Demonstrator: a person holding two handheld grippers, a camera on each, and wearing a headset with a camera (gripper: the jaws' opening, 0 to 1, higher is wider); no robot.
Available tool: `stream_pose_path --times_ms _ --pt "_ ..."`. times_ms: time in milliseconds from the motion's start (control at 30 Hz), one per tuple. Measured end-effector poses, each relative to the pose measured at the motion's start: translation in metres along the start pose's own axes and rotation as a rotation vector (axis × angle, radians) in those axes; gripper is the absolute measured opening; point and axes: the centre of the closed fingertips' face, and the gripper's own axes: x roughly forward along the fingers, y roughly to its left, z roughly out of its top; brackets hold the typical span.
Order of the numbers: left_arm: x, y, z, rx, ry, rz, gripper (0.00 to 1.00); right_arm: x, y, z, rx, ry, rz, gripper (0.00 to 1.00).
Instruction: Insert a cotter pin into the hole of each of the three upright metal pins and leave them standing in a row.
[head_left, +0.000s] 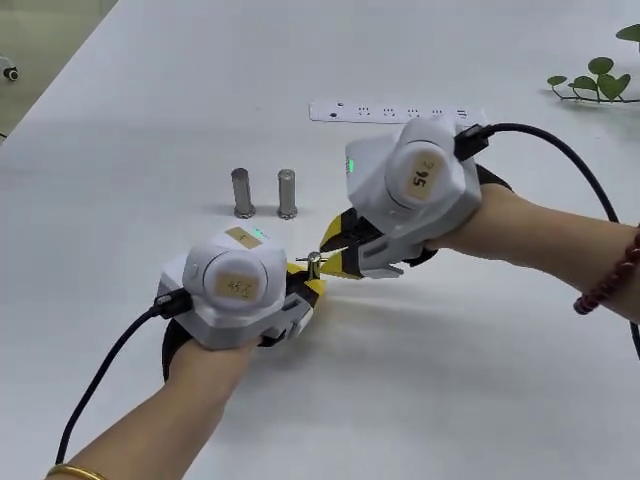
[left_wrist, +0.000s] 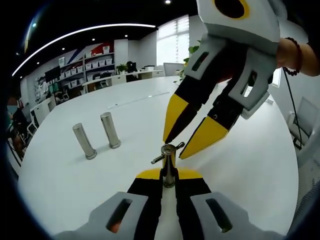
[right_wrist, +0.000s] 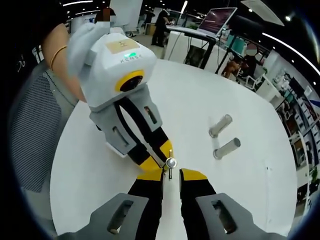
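Two bare metal pins (head_left: 242, 192) (head_left: 287, 193) stand upright side by side on the white table (head_left: 450, 380). My left gripper (head_left: 308, 280) is shut on a third metal pin (left_wrist: 169, 167), holding it upright just above the table. A thin cotter pin (left_wrist: 166, 153) lies crosswise through the hole near this pin's top. My right gripper (left_wrist: 180, 145) comes in from the right. Its yellow jaws stand slightly apart on either side of the cotter pin's end (right_wrist: 170, 164), and I see no contact with it.
A white power strip (head_left: 395, 112) lies behind the two standing pins. A green plant (head_left: 598, 82) is at the far right edge. A black cable (head_left: 560, 150) trails from each gripper. Desks and shelves stand in the room behind.
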Motion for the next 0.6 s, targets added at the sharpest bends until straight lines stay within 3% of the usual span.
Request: stream_pose_path --times_ms 300,600 --pt "0.0 0.0 0.0 0.002 -0.001 0.004 0.06 -0.009 0.005 -0.012 0.007 0.03 0.002 0.02" --pt "0.0 0.0 0.0 0.004 -0.001 0.012 0.06 -0.004 0.004 -0.011 0.048 0.006 0.0 0.0"
